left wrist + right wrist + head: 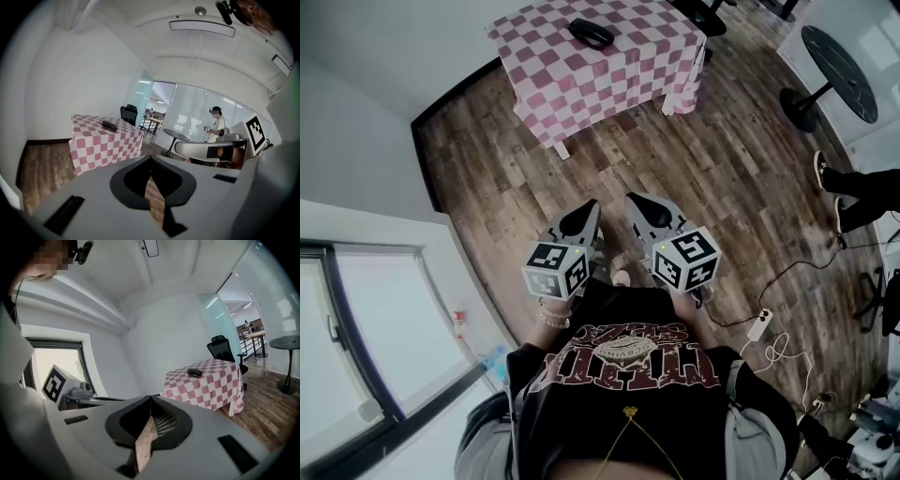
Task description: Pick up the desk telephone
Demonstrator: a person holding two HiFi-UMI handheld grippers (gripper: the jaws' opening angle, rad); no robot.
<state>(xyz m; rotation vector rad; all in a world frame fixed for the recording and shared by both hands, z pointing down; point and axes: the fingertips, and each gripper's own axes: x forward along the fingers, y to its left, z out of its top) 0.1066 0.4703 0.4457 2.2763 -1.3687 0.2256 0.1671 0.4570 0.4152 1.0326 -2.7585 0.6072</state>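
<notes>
Left tongs [587, 211], right tongs [637, 202]; abreast, closed

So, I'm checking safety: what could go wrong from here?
The white power strip and its cable lie on the wooden floor nearby: a trip risk. The black desk telephone sits on a pink-checked tablecloth that might slide. Left gripper and right gripper have closed fingers that must open.
</notes>
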